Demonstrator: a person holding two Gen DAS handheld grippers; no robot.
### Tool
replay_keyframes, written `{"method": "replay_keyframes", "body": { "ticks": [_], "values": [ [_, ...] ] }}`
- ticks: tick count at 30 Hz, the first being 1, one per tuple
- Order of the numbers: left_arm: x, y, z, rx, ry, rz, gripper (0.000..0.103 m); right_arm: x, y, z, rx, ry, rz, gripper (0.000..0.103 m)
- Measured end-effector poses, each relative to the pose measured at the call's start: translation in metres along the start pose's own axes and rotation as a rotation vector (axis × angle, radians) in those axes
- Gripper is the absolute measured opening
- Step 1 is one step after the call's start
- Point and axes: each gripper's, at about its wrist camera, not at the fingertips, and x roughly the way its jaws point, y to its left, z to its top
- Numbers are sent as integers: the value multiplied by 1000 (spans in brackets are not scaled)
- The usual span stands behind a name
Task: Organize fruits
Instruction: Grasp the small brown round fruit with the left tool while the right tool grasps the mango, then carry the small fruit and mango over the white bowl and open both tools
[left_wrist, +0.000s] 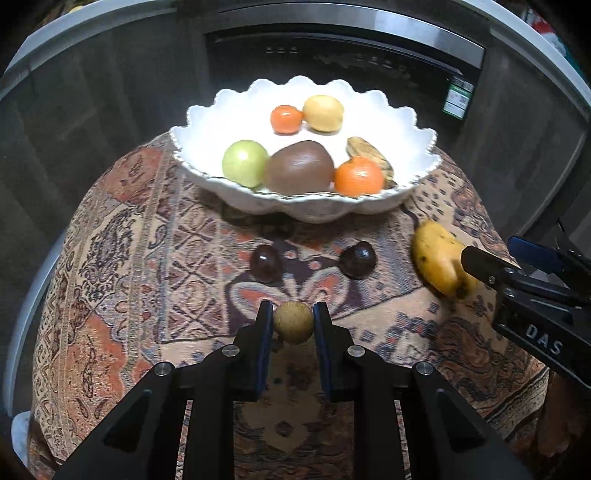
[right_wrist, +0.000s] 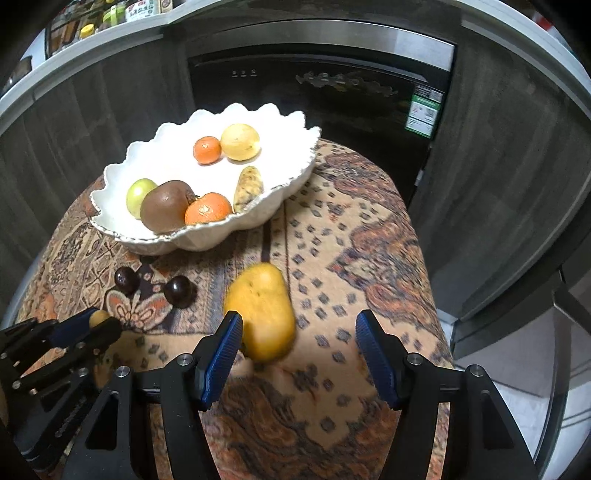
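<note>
My left gripper (left_wrist: 293, 314) is shut on a small round tan fruit (left_wrist: 293, 325) and holds it just above the patterned cloth (left_wrist: 147, 229); it also shows in the right wrist view (right_wrist: 100, 319). My right gripper (right_wrist: 300, 323) stands open. A blurred yellow fruit (right_wrist: 260, 317) sits by its left finger, partly inside the gap, with the right pad well apart from it. Ahead stands a white scalloped bowl (left_wrist: 417, 125) with two oranges, a green fruit, a brown fruit, a yellow one and a spotted one. Two dark round fruits (left_wrist: 265, 263) (left_wrist: 357, 261) lie on the cloth before the bowl.
A dark appliance door (left_wrist: 332, 55) and wooden cabinet fronts (right_wrist: 498, 184) stand behind the small round table. The cloth drops off at the table's edge on the right (right_wrist: 432, 295). A shelf with jars (right_wrist: 110, 14) shows at the top left.
</note>
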Motion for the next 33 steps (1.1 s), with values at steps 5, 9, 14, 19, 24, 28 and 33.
{"method": "replay_keyframes", "body": {
  "ticks": [5,9,14,19,24,28,33],
  "values": [
    [4,11,0,-25,6,4,22,16,11,5,-18,29,-1,65],
    [6,18,0,-36,8,11,22,26,18,5,-26,46,10,65],
    [11,26,-1,-55,20,13,22,38,26,5,-37,74,21,64],
    [12,29,-1,-64,25,15,22,45,27,5,-44,86,5,53],
    [9,27,-1,-61,18,14,22,44,26,5,-36,90,9,52],
    [3,25,2,-59,6,16,22,36,25,4,-27,85,12,52],
    [-9,22,7,-56,-9,11,22,17,23,8,-16,61,20,52]
  ]
}}
